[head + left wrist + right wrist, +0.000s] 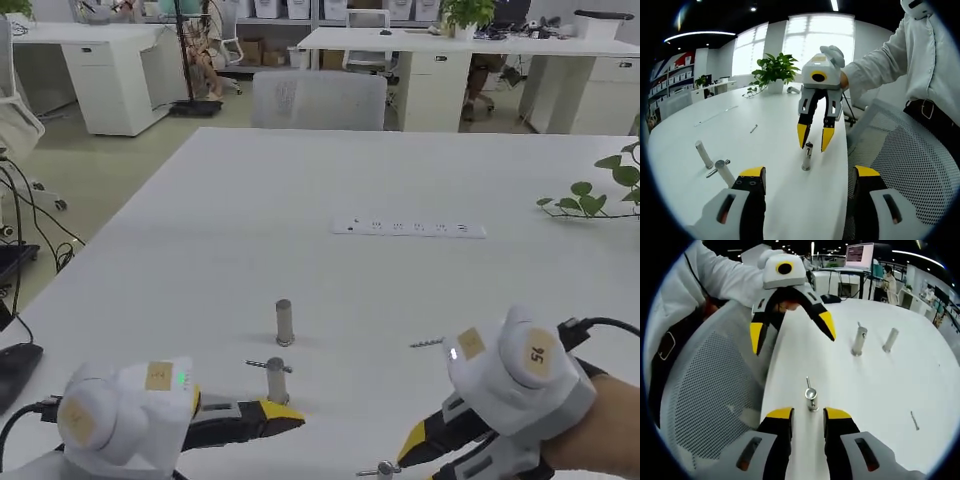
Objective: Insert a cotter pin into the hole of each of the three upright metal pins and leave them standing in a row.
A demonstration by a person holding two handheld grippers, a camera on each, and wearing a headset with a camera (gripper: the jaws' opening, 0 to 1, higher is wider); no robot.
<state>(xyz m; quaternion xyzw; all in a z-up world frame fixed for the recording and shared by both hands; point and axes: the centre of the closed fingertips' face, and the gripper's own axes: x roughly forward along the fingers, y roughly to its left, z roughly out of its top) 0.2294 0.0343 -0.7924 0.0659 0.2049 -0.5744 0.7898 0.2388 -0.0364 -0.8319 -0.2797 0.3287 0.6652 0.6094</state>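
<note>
Three upright metal pins stand on the white table (200, 250). The far pin (284, 322) is bare. The middle pin (277, 380) has a cotter pin through its top. The near pin (383, 468) also carries a cotter pin, and my right gripper (425, 455) stands open just behind it, jaws either side without touching, as the right gripper view shows for the near pin (811, 399). A loose cotter pin (427, 343) lies on the table beyond the right gripper. My left gripper (282, 420) is wide open and holds nothing, close to the middle pin (725, 172).
A white power strip (410, 228) lies across the middle of the table. Plant leaves (600, 195) reach in at the right edge. A grey chair (318, 100) stands at the far side. A mesh chair back (715, 385) is close behind the near table edge.
</note>
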